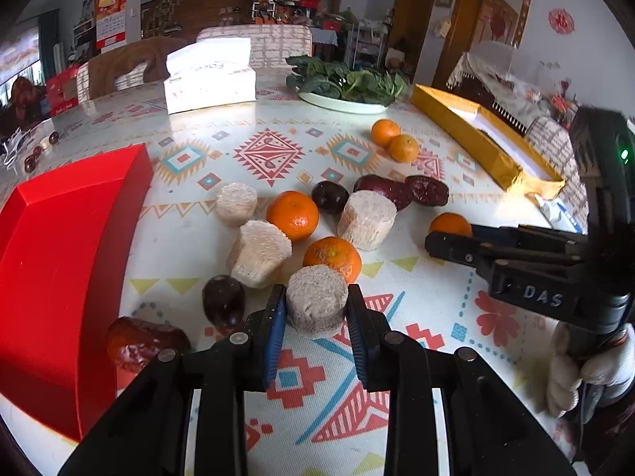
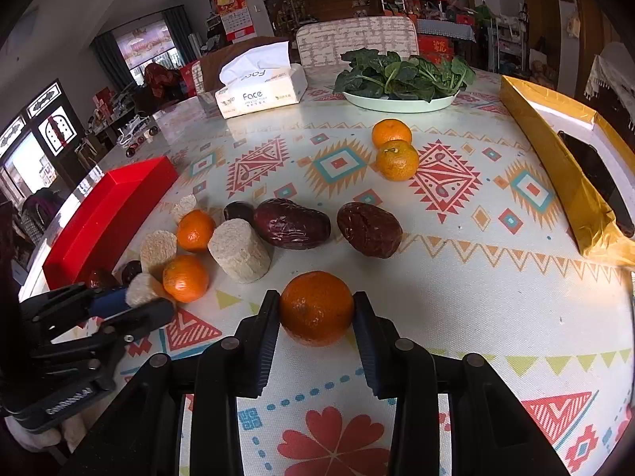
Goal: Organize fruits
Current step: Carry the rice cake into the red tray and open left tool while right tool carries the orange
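Note:
In the left wrist view my left gripper (image 1: 316, 309) is shut on a pale cut sugarcane piece (image 1: 315, 301) that rests on the patterned tablecloth. In the right wrist view my right gripper (image 2: 316, 311) is shut on a tangerine (image 2: 316, 307) on the table. That tangerine (image 1: 450, 225) and my right gripper (image 1: 440, 244) show at the right of the left wrist view. Other sugarcane pieces (image 1: 367, 219), tangerines (image 1: 293, 215) and dark red dates (image 1: 383, 190) lie scattered mid-table. Two tangerines (image 2: 393, 146) lie further back.
A red box (image 1: 63, 246) stands at the left. A gold box (image 2: 555, 154) lies along the right edge. A tissue box (image 2: 262, 91) and a plate of greens (image 2: 401, 99) stand at the back. Chairs stand behind the table.

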Available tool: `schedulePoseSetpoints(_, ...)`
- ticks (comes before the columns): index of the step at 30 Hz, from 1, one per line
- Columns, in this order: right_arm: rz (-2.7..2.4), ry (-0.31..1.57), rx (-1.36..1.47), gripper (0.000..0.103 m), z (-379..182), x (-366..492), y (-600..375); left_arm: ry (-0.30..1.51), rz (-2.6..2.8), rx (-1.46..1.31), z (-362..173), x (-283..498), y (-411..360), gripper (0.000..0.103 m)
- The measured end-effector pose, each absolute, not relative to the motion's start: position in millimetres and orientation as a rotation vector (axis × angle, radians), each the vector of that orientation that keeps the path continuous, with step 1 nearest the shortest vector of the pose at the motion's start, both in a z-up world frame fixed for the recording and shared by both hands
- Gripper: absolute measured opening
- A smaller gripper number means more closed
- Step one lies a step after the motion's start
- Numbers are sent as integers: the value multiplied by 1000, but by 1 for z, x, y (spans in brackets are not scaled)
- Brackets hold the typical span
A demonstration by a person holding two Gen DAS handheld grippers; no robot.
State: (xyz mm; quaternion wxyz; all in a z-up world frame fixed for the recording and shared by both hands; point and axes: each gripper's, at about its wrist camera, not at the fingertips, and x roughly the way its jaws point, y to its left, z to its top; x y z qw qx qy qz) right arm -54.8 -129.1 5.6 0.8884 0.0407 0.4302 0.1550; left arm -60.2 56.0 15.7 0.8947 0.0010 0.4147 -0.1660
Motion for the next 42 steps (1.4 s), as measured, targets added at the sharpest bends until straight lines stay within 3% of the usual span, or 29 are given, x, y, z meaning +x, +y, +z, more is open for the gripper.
schedulePoseSetpoints(27,375,843,57,40,46,-102,-85,797,-249,-145,52,-104,114,29)
schedulePoseSetpoints(42,538,848,38,40,64,-94,3,722,-32,-341,61,-104,237,29)
